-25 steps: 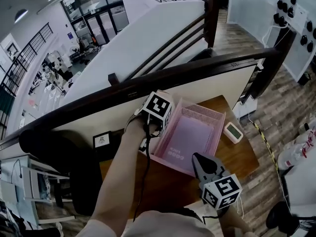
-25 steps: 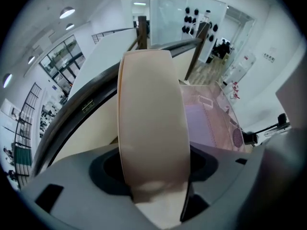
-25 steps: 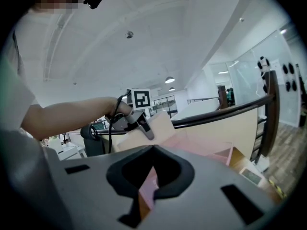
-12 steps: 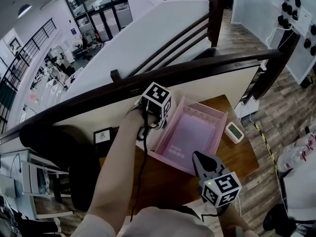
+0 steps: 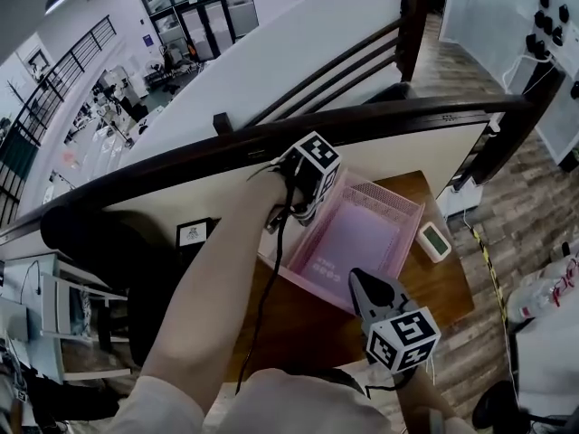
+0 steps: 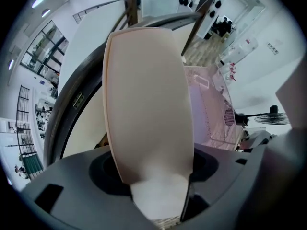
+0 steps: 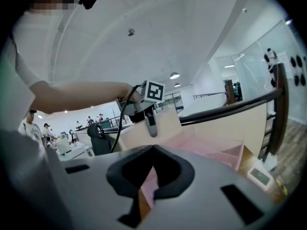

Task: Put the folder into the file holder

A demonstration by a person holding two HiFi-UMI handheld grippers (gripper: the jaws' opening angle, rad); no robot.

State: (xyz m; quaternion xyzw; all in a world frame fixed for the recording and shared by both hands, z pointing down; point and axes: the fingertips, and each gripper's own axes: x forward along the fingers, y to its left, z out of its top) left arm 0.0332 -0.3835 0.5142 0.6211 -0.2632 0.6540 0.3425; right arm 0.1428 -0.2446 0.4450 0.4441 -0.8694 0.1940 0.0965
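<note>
With the left gripper (image 6: 160, 195) pinching the cream folder (image 6: 148, 104) by one end beside the pink file holder (image 5: 412, 240), and the right gripper (image 7: 147, 178) pressed together on nothing, the unsupported folder could sag and catch the holder's rim.

Mezzanine edge: dark curved handrail (image 5: 380, 116) over cream panel (image 5: 407, 156); wooden table (image 5: 445, 289) on plank floor (image 5: 534, 197). Beyond, white wall (image 5: 298, 52), glass doors (image 5: 194, 16); round ceiling lights (image 7: 174, 75).

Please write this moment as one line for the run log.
left gripper: shut on folder, by pink file holder | right gripper: shut, empty, over table | folder: not yet in holder
</note>
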